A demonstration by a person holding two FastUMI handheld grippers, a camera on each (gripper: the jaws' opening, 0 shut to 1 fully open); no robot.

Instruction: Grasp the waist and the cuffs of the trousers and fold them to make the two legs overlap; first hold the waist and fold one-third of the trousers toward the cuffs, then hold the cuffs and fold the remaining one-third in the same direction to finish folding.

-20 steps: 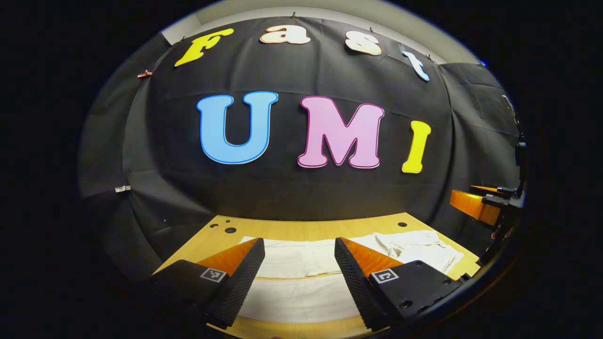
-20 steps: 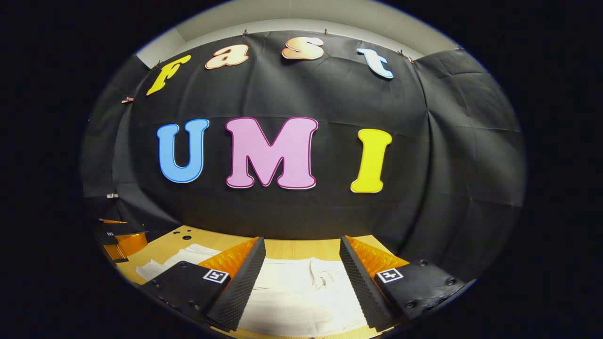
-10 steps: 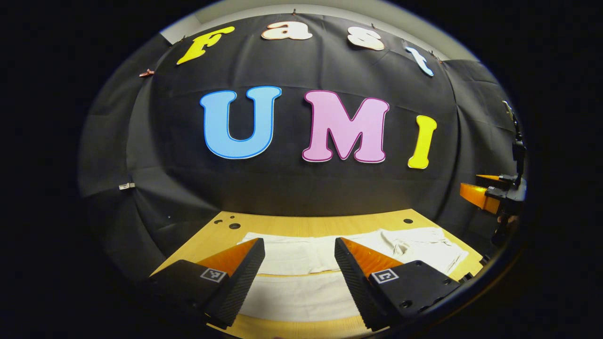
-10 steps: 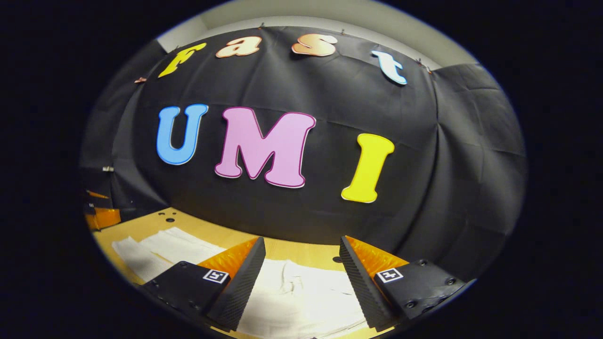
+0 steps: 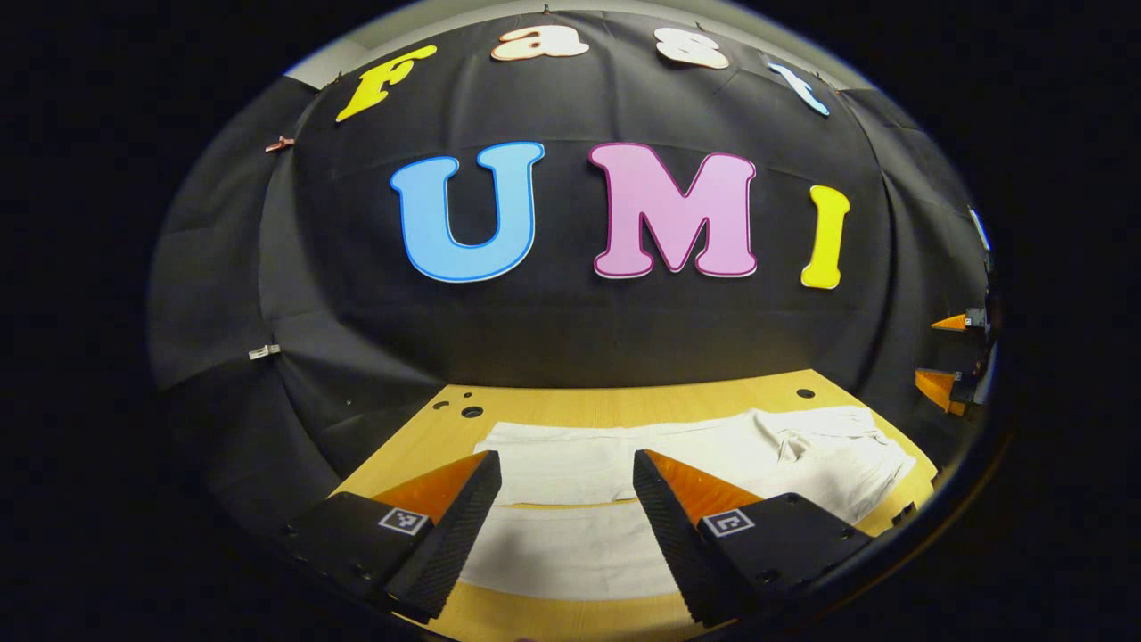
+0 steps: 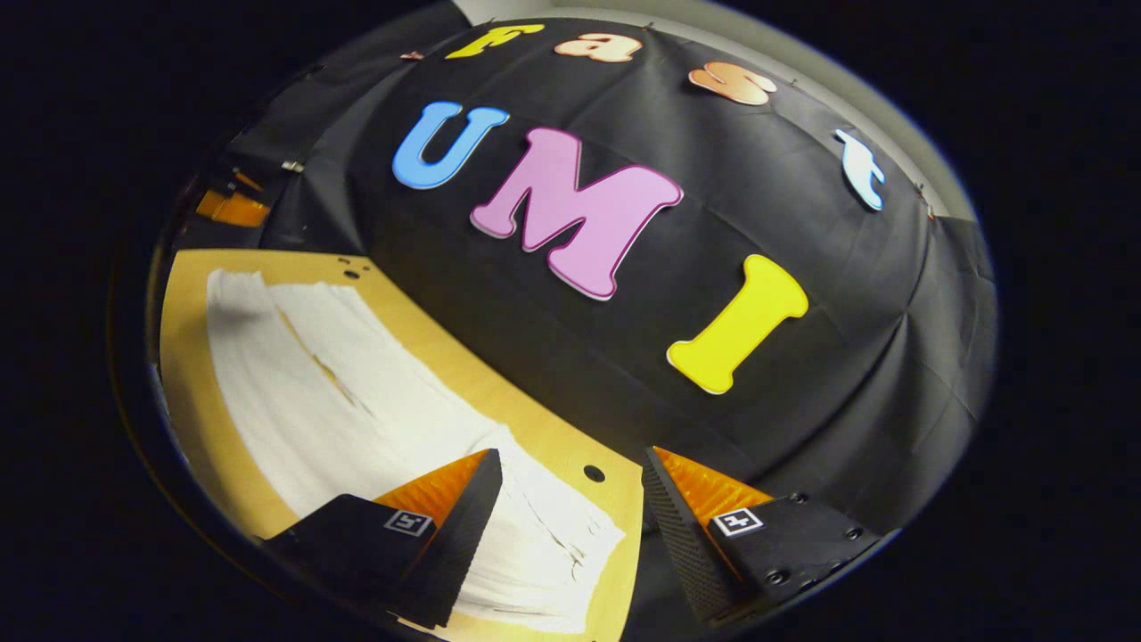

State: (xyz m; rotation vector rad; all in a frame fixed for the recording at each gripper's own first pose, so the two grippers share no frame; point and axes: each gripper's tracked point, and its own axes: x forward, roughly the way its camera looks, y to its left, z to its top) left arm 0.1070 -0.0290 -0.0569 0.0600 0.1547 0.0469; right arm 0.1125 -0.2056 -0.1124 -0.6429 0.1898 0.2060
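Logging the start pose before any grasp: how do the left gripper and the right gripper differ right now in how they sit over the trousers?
The left gripper sits level, looking across the two legs of the trousers, which lie side by side; the right gripper is rolled, so the table slants in its view. The left gripper is over the leg end; the right gripper is at the rumpled waist end, by the table's edge. Both are open and hold nothing.

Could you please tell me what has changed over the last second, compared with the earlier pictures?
The right gripper has rolled and swung toward the waist end of the trousers, so the table now appears tilted in its view. The left gripper has tipped slightly downward, showing more table. Both grippers remain open and hold nothing; the trousers still lie flat, legs apart.
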